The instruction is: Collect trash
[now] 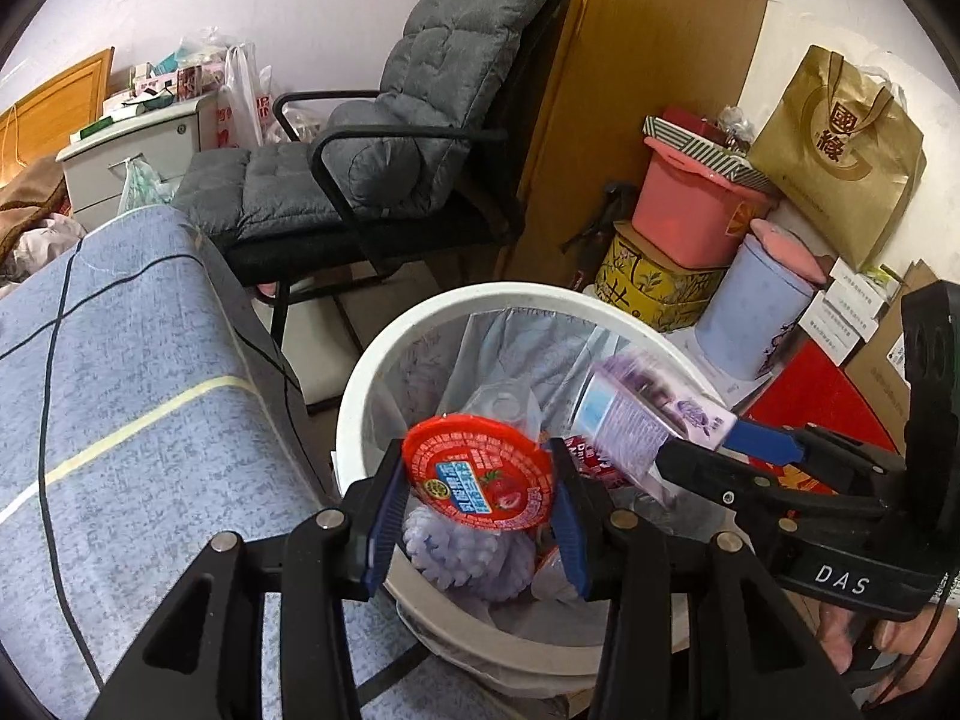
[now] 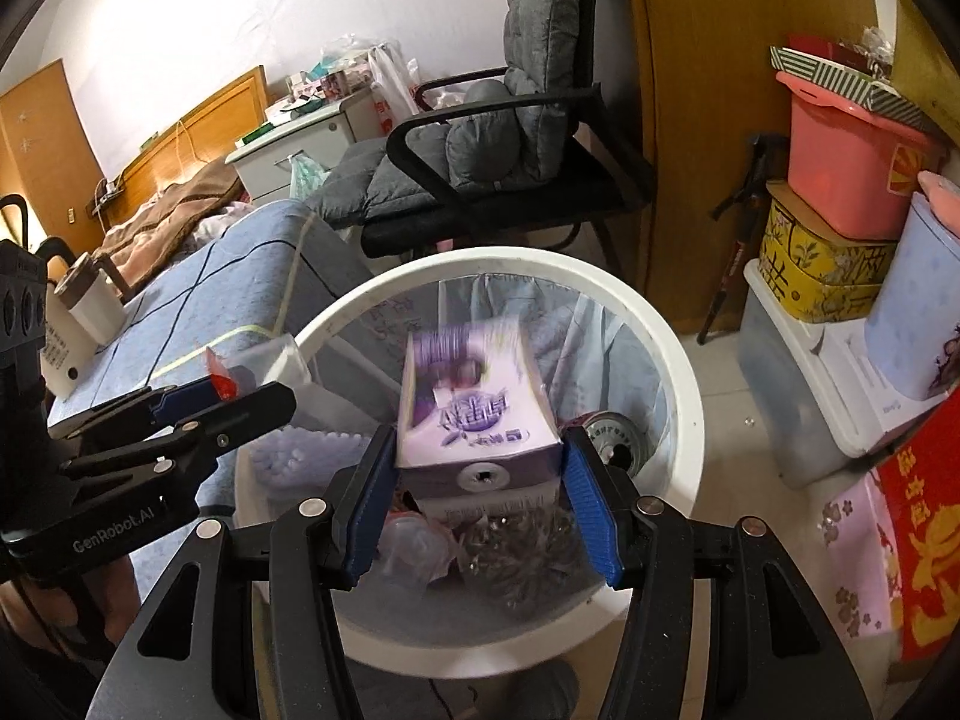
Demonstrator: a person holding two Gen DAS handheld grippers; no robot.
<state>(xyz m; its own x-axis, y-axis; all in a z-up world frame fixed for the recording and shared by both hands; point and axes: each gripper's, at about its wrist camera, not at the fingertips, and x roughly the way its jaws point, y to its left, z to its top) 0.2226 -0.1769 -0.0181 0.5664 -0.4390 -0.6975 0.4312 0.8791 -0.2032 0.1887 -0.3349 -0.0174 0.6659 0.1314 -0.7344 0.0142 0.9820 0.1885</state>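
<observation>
A white bin (image 1: 360,372) with a clear liner stands below both grippers and holds trash. My left gripper (image 1: 474,450) hangs over its near rim, shut on a small cup with a round red lid (image 1: 474,480); the lid's edges touch both blue pads. From the right wrist view the left gripper (image 2: 240,390) comes in from the left, with the red lid (image 2: 219,381) at its tips. My right gripper (image 2: 478,438) is shut on a purple box (image 2: 474,408) over the bin (image 2: 678,360). The box's far end is blurred. The right gripper (image 1: 696,441) and box (image 1: 636,420) show at right.
A bed with a blue cover (image 1: 120,390) lies left of the bin, with a white mug (image 2: 90,306) on it. Behind the bin stands a grey padded chair (image 1: 372,168). A pink tub (image 1: 690,210), a yellow box and a lilac container (image 1: 756,312) crowd the right.
</observation>
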